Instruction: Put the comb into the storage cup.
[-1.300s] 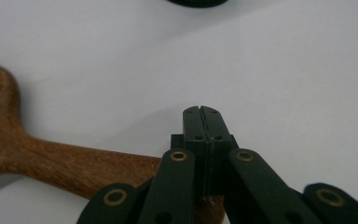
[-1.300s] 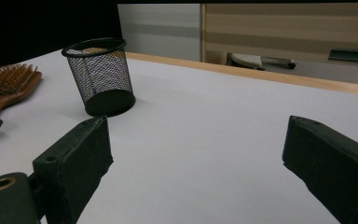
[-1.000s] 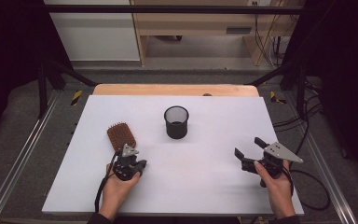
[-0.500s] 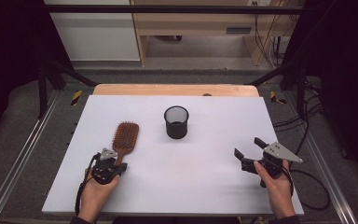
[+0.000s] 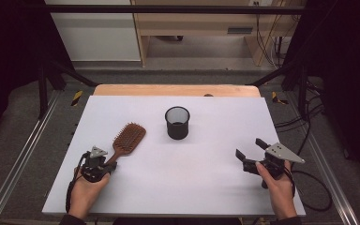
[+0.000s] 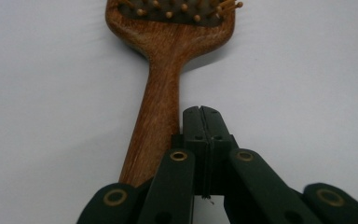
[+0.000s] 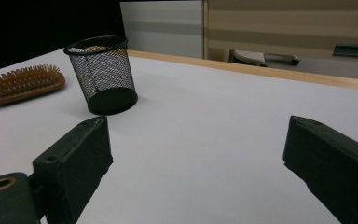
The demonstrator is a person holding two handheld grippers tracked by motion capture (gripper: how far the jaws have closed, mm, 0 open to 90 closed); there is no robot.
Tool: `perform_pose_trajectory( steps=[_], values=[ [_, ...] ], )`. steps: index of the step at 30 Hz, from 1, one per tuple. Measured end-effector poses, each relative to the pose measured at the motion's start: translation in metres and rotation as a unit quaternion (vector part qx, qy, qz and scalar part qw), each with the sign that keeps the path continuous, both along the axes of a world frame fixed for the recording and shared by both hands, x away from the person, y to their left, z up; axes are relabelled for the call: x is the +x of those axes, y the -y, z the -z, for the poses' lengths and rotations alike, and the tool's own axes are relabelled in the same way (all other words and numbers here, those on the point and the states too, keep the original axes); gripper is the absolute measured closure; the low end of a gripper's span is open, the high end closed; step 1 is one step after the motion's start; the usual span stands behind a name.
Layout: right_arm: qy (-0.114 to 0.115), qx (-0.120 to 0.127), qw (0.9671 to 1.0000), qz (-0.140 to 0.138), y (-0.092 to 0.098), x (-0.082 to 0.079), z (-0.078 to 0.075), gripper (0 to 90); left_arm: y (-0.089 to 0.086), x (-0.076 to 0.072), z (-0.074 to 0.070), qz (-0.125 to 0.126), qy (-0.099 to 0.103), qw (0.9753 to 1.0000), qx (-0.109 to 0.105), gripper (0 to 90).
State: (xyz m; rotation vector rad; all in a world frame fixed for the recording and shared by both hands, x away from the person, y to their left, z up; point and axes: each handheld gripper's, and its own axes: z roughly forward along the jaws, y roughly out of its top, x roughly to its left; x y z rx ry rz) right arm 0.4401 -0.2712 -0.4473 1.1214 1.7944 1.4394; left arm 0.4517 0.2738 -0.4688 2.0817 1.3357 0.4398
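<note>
- The wooden hairbrush lies bristles-up on the white surface, left of the mesh cup.
- Left gripper: fingers pressed together beside the handle, apparently gripping nothing.
- Right gripper: fingers wide, waiting.

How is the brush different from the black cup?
The brush is brown wood and lies flat, bristles up; the black cup is wire mesh and stands upright, open at the top. The brush lies by the left tool; the cup stands alone mid-table. Both rest on the white table.
</note>
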Motion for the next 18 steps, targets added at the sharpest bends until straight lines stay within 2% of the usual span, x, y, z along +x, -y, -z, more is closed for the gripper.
perform_pose_trajectory(
  steps=[4,18],
  values=[
    [-0.001,0.001,1.0,0.0,0.0,0.0,0.0,7.9,-0.006,0.004,-0.001,-0.002,0.001,1.0,0.009,90.0],
    [-0.003,0.002,1.0,-0.001,0.0,0.0,0.0,7.9,-0.017,0.012,-0.001,-0.005,0.001,0.9998,0.017,90.0]
  ],
)
